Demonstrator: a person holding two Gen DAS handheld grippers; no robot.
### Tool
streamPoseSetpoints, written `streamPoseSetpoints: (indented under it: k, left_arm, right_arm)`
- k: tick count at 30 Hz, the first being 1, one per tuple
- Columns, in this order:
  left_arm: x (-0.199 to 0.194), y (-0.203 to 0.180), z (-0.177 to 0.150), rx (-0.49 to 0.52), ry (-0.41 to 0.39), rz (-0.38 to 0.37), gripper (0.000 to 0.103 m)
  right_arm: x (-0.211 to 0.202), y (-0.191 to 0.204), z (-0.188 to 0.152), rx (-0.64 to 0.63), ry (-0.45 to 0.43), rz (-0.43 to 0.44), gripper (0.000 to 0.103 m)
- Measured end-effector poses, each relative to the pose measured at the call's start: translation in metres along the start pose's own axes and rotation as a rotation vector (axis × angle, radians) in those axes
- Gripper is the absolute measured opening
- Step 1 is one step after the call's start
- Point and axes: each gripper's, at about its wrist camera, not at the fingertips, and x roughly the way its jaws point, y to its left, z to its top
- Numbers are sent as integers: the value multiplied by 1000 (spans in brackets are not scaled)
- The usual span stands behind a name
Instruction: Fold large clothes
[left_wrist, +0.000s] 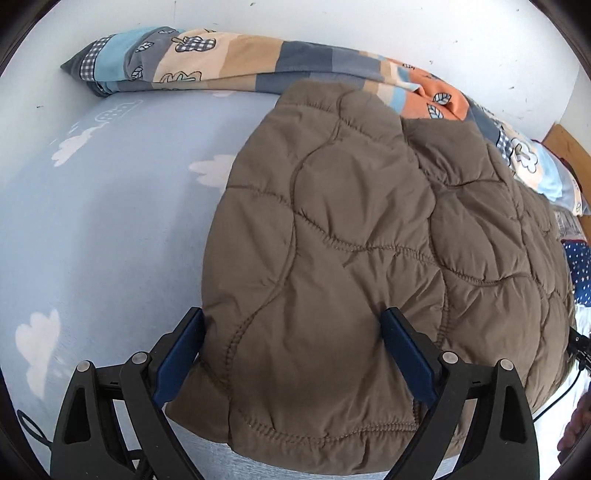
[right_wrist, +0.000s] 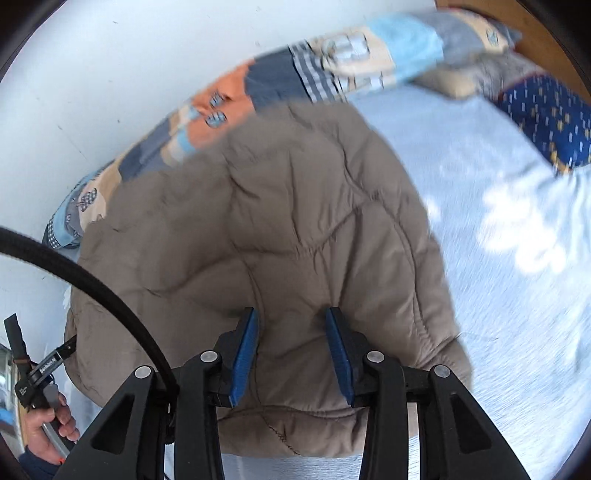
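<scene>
A: Where is the brown quilted jacket (left_wrist: 354, 236) lying?

B: It is lying folded on the bed (left_wrist: 122, 221), on the pale blue sheet with white cloud prints. Its far edge is touching the rolled patchwork quilt (left_wrist: 229, 62) that is running along the white wall (left_wrist: 369, 29); its near hem is sitting just under both cameras.

A: Left gripper (left_wrist: 295, 332)?

B: Its jaws are standing spread wide, blue pads either side of the jacket's near corner. The left pad is sitting at the jacket's edge and the right pad over the padding, but they are not pinching any cloth.

A: And the right gripper (right_wrist: 291, 343)?

B: Jaws are standing parted, narrower than the left, above the jacket's near hem. The fabric is showing in the gap (no fold raised between the pads), so it is gripping nothing. The right wrist view is smearing badly toward the far side.

A: Anything else in view?

B: A dark blue dotted pillow (right_wrist: 550, 118) is lying at the far right of the bed, apart from the jacket. A hand (right_wrist: 48, 424) is holding the other gripper's handle at lower left of the right wrist view, with a black cable (right_wrist: 92, 288) arcing across above it.
</scene>
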Motion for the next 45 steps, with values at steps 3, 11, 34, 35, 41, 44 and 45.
streamPoseSetpoints:
  k: [3, 11, 34, 35, 41, 44, 45]
  left_arm:
    - [-1, 4, 1, -6, 3, -6, 95]
    - [-30, 15, 23, -26, -91, 16, 95]
    - [-34, 57, 41, -133, -46, -42, 95]
    - [-31, 63, 42, -147, -29, -46, 95]
    - [-4, 98, 36, -331, 118, -180, 95]
    - [2, 100, 33, -365, 152, -246, 95]
    - [2, 98, 33, -362, 156, -253, 95]
  right_arm:
    - [4, 3, -3, -43, 4, -35, 42]
    - [-38, 12, 17, -86, -122, -38, 42]
    - [-54, -56, 43, 121, -127, -28, 46]
    - [-57, -58, 44, 124, -139, -26, 49]
    - [-51, -94, 42, 285, -99, 110, 72]
    - [-43, -104, 37, 355, -69, 156, 72]
    - [-42, -105, 36, 363, -62, 163, 72]
